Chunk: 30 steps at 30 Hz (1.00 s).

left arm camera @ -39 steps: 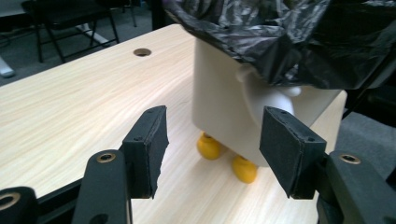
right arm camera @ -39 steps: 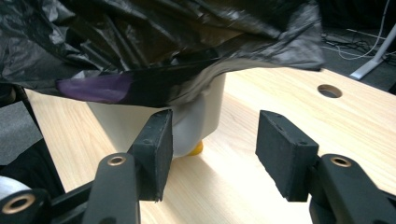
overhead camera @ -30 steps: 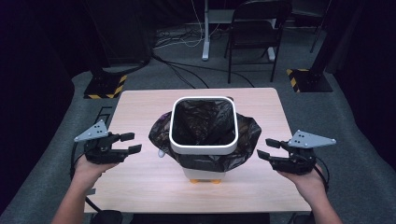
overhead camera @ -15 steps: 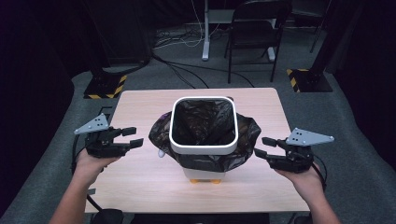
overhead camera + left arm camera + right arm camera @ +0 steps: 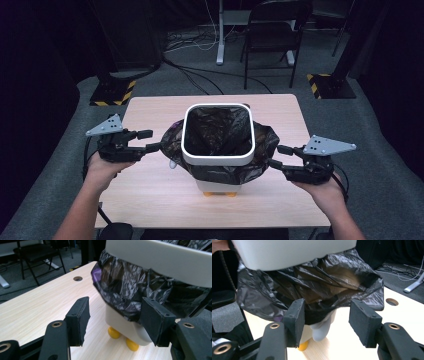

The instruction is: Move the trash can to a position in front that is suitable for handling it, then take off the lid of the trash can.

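A small white bin (image 5: 217, 186) with yellow feet (image 5: 113, 332) stands mid-table. A white rim ring (image 5: 217, 158) caps it, and a black bag (image 5: 215, 132) lines it, with its skirt hanging out below the ring. My left gripper (image 5: 149, 140) hovers open at the bag's left edge; in its own view the left gripper (image 5: 117, 320) frames the bag's skirt (image 5: 130, 290) and the bin body without touching. My right gripper (image 5: 276, 156) is open just off the bag's right edge. In the right gripper view its jaws (image 5: 329, 321) stand apart below the hanging bag (image 5: 312, 282).
The wooden table (image 5: 150, 190) has bare room in front of the bin and a cable hole (image 5: 77, 278) near its far edge. A folding chair (image 5: 272, 35), a desk leg, floor cables and two yellow-striped bases (image 5: 115, 92) lie beyond the table.
My left gripper has risen and edged closer to the bag's left side. The right gripper and the bin have kept still.
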Tool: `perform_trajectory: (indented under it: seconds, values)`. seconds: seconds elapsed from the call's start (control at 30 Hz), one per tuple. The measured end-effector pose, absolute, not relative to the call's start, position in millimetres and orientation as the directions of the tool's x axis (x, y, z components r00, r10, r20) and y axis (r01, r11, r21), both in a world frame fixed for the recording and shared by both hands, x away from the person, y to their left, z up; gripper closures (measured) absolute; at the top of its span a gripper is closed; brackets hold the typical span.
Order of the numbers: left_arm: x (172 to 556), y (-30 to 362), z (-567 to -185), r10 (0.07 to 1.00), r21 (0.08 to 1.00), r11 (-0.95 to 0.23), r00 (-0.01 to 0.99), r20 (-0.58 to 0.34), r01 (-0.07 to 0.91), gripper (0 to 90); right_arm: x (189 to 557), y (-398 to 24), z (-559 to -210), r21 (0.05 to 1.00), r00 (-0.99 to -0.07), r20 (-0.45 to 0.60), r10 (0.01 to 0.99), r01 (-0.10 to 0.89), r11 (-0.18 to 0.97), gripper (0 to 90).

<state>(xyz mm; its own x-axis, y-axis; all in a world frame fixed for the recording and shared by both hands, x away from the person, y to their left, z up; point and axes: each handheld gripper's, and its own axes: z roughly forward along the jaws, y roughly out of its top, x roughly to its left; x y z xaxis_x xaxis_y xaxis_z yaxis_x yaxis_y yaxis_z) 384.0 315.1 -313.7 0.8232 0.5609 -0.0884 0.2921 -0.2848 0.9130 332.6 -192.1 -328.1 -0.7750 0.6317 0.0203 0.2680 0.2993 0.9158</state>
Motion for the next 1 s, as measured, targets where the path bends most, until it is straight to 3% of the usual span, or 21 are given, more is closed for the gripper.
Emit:
perform_trajectory:
  seconds: [1.0]
  values:
    - [399.2,286.7,-284.9,0.512,0.912,-0.3,0.854,-0.093,0.279,40.9,340.8,-173.9,-295.3,0.91,-0.825,0.016,0.565,0.246,0.334,40.1]
